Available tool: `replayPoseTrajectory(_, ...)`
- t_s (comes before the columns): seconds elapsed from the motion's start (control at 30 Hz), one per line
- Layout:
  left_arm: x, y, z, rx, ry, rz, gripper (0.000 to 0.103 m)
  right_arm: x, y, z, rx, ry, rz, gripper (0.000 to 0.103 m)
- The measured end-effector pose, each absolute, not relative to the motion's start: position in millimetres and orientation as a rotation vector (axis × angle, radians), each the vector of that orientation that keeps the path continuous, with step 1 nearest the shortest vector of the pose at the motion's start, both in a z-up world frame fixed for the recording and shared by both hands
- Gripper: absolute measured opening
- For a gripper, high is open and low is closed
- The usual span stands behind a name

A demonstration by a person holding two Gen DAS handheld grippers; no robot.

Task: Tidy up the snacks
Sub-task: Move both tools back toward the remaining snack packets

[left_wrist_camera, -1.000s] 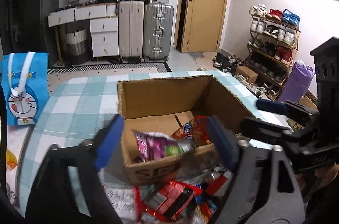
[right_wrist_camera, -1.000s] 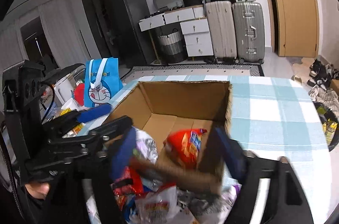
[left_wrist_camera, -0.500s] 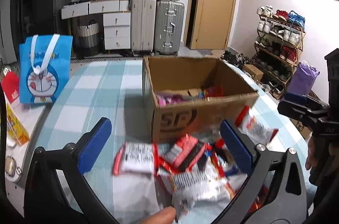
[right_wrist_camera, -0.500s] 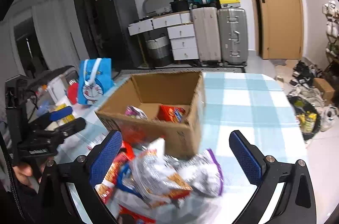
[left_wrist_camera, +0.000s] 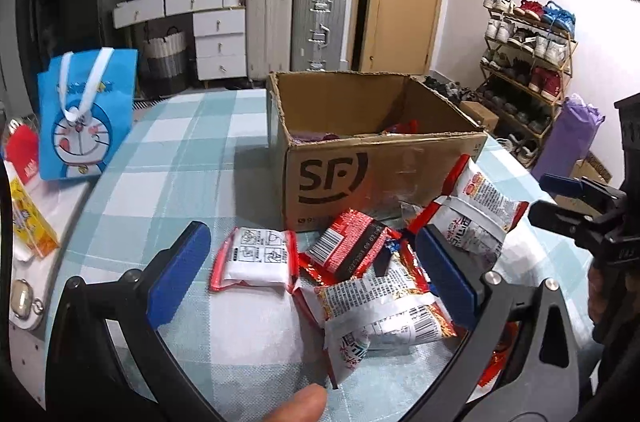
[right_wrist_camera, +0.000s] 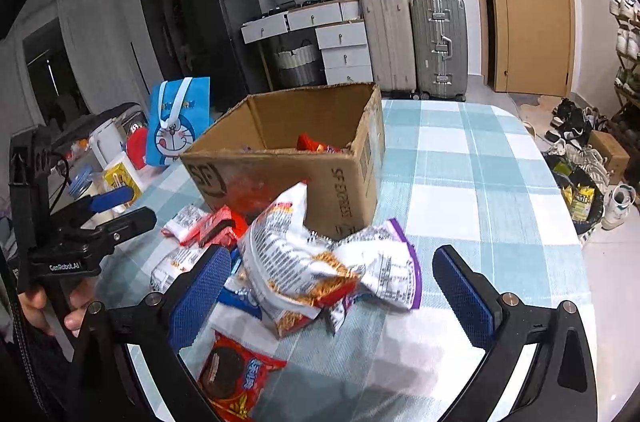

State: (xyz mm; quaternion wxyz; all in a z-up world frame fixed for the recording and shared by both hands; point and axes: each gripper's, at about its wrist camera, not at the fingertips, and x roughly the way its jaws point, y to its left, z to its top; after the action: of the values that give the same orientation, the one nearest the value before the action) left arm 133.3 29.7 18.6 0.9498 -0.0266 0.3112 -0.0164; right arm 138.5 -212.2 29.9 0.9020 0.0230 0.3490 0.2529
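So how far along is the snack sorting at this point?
Early. The cardboard box already holds a couple of packets, a red one showing inside. Nothing is in hand: the left gripper and the right gripper are both open and empty. The pile of snack packets in front of the box remains on the table.

We see from two low, near wrist cameras, left and right of the snack pile (left_wrist_camera: 372, 274), both facing the cardboard box (right_wrist_camera: 320, 158) and suitcases (left_wrist_camera: 294, 22).
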Motion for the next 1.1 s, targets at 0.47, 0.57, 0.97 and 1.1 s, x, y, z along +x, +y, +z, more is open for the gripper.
replayPoseTrajectory(0.47, 112, 36, 7, -0.069, 0.647, -0.032, 0.102, 119, -218, 19, 0.081, 0.729, 0.473, 0.103)
replayPoseTrajectory(0.57, 109, 35, 3, -0.071, 0.660, -0.044, 0.102, 116, -220, 13, 0.111, 0.762, 0.510, 0.103)
replayPoseTrajectory(0.97, 103, 32, -7, -0.036, 0.703, -0.035, 0.102, 87, -179, -15, -0.060, 0.858, 0.602, 0.103)
replayPoseTrajectory(1.1, 102, 29, -9, -0.024, 0.713, -0.056, 0.102, 84, -164, -21, -0.087, 0.893, 0.636, 0.103)
